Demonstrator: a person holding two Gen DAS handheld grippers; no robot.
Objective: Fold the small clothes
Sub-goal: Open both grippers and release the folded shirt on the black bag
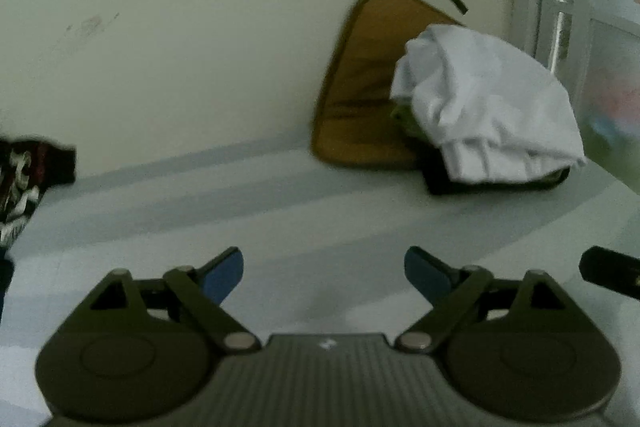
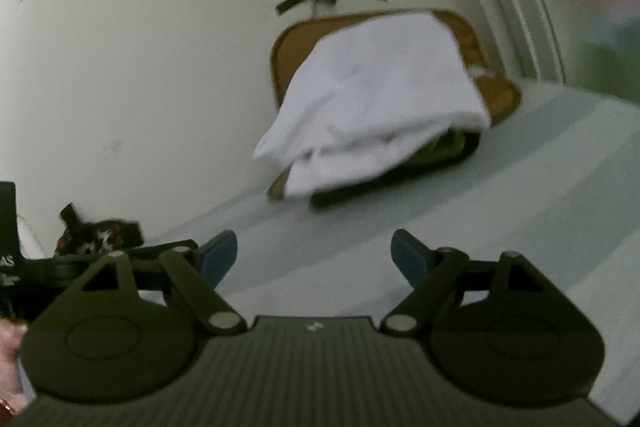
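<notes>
Both claws stand wide open with nothing between their blue pads: we see the left claw [image 1: 323, 277] and the right claw [image 2: 314, 259] hovering over a pale striped surface [image 1: 280, 211]. Ahead of us, by the wall, a white garment [image 1: 484, 107] lies in a loose, rumpled heap, its folds hanging over a dark item beneath it, with something green showing at its edge, and a brown mat [image 1: 360, 83] stands behind it. Off to the left we see a black printed garment [image 1: 28, 179], bunched up, well apart from the white one.
</notes>
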